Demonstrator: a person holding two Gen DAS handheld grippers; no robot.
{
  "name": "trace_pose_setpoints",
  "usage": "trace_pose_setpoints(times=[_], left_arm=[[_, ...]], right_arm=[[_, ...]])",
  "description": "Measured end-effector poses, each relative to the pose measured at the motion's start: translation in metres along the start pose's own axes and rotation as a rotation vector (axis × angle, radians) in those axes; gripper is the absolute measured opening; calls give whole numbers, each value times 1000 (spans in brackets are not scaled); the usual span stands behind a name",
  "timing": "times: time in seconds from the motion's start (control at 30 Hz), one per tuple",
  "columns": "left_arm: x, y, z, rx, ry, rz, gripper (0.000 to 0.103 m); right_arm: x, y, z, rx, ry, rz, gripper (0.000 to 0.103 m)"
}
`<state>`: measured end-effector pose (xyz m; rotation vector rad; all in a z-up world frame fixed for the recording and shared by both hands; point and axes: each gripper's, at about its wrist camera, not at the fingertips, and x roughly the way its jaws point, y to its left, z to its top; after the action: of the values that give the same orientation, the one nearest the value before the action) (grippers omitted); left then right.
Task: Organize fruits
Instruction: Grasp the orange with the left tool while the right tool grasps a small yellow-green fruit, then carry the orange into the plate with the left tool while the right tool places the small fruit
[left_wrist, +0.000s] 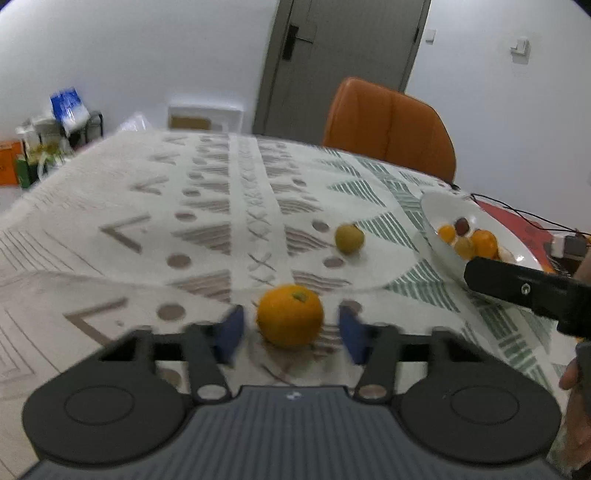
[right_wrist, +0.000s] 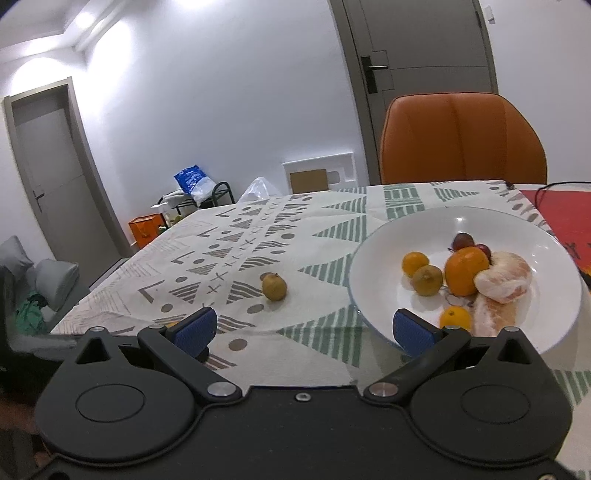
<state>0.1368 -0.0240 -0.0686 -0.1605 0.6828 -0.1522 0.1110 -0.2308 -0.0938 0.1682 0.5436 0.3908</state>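
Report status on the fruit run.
Left gripper open, straddling orange. Right gripper open, empty. One brownish fruit loose outside bowl. Path clear.

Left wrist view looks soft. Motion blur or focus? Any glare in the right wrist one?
Left wrist: smeared tablecloth and blue pads of the left tool suggest motion blur; the orange between its open jaws stays fairly crisp. Right wrist: sharp, small highlights on the white bowl, blown-out ceiling light at top left; fisheye bending in both.
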Motion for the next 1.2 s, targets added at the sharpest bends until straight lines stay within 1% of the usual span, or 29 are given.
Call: trace_pose_setpoints(times=[0.07,0.33,0.4,0.57,0.6,0.73,1.0,1.03,1.1,1.13,1.2], left_arm=[[-1,6,1,-28,5,-24,36],[-12,27,7,-71,-37,24,36],[-14,33,8,-86,-48,38,36],[-19,48,10,-125,-66,69,37],[-20,50,10,-132,-68,74,36],[-22,60,11,-160,-84,90,37],[-23,78,9,-211,-94,102,37],[-23,79,9,-214,-93,103,37],[-23,82,9,-218,-91,103,37],[-23,82,9,-218,-91,102,37],[-24,81,9,-214,-92,99,37]], right_arm=[[3,3,1,-5,2,5,103],[24,22,9,-61,16,53,103],[31,28,11,-82,18,61,99],[48,40,18,-124,37,66,85],[52,41,19,-132,43,62,84],[65,43,23,-143,52,28,72],[91,48,27,-200,91,-4,68],[94,49,26,-207,100,-10,62],[101,49,24,-210,122,-7,40],[103,48,23,-207,134,-2,20],[105,46,22,-193,149,20,21]])
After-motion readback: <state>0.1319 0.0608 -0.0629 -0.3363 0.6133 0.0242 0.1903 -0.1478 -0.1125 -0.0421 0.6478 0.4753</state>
